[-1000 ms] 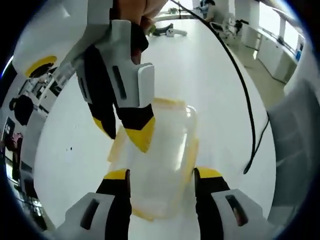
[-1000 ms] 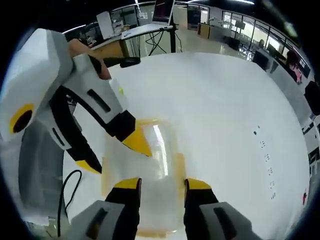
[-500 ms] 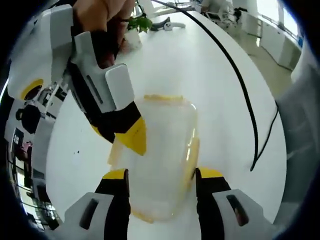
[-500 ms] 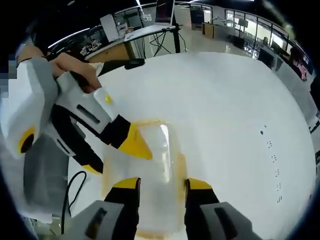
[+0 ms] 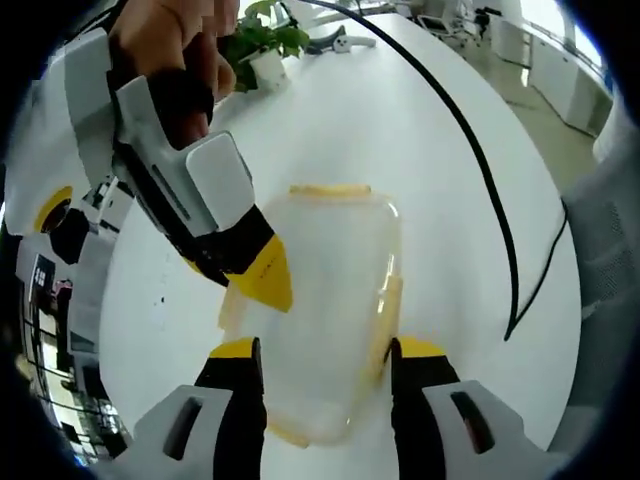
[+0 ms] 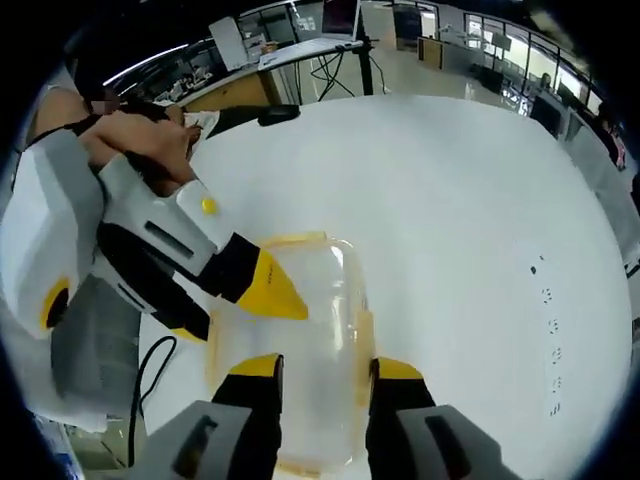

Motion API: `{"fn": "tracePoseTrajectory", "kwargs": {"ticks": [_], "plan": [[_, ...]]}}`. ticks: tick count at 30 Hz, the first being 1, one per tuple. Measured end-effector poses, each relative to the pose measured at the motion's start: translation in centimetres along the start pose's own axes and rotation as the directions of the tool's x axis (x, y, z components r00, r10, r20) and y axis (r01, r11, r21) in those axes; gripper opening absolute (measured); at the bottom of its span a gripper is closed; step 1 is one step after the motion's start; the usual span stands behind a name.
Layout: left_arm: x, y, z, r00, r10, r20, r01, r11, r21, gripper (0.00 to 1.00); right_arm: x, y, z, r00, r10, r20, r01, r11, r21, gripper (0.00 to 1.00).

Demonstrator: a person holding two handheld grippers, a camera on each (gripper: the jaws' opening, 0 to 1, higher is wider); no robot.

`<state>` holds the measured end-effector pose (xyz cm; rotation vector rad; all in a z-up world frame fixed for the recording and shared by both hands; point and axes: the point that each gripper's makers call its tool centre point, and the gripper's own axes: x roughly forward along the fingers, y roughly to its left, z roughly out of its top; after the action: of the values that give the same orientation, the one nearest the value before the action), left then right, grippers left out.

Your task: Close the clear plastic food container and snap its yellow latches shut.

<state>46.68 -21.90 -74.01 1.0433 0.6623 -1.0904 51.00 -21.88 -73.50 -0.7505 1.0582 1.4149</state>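
Two tools — left tool [image 5: 325, 362] and right tool [image 6: 324, 372] — jaws apart, straddle the clear container [image 5: 325, 320].

Bright, even indoor light fills both views, and the white desk [image 5: 440, 150] looks nearly washed out. Windows glare at the upper right of the left gripper view. Shadows are faint. Fisheye distortion bends the edges, and the food container [image 6: 300, 330] carries a pale sheen.

The right claw [image 5: 262, 285] has swung off the container [image 5: 320, 310] lid toward its side latch.
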Motion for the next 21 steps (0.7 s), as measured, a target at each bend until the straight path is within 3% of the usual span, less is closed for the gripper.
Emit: {"fn": "tracePoseTrajectory", "kwargs": {"ticks": [1, 6, 7, 8, 10, 21], "plan": [[-0.3, 0.4, -0.5, 1.000, 0.008, -0.030, -0.009, 1.000, -0.012, 0.43, 0.1, 0.0, 0.4, 1.000, 0.016, 0.015, -0.015, 1.000, -0.011, 0.29], [0.1, 0.2, -0.4, 1.000, -0.013, 0.008, 0.013, 1.000, -0.027, 0.42, 0.1, -0.2, 0.0, 0.996, 0.061, -0.060, -0.061, 0.998, 0.009, 0.25], [0.2, 0.3, -0.3, 1.000, -0.015, 0.003, 0.015, 1.000, -0.024, 0.42, 0.4, 0.0, 0.1, 0.997, 0.057, -0.049, -0.051, 0.993, 0.102, 0.25], [0.1, 0.2, -0.3, 1.000, -0.013, -0.004, 0.013, 1.000, -0.014, 0.42, 0.5, -0.2, -0.3, 0.992, 0.083, -0.096, -0.082, 0.996, 0.019, 0.25], [0.1, 0.2, -0.2, 1.000, -0.011, -0.016, 0.011, 1.000, -0.021, 0.42, 0.7, -0.4, -0.5, 0.987, 0.095, -0.129, -0.093, 0.995, 0.022, 0.25], [0.1, 0.1, -0.3, 1.000, 0.000, 0.009, 0.000, 1.000, -0.004, 0.43, 0.2, -0.3, -0.4, 0.995, 0.077, -0.060, -0.075, 0.997, 0.031, 0.27]]}}
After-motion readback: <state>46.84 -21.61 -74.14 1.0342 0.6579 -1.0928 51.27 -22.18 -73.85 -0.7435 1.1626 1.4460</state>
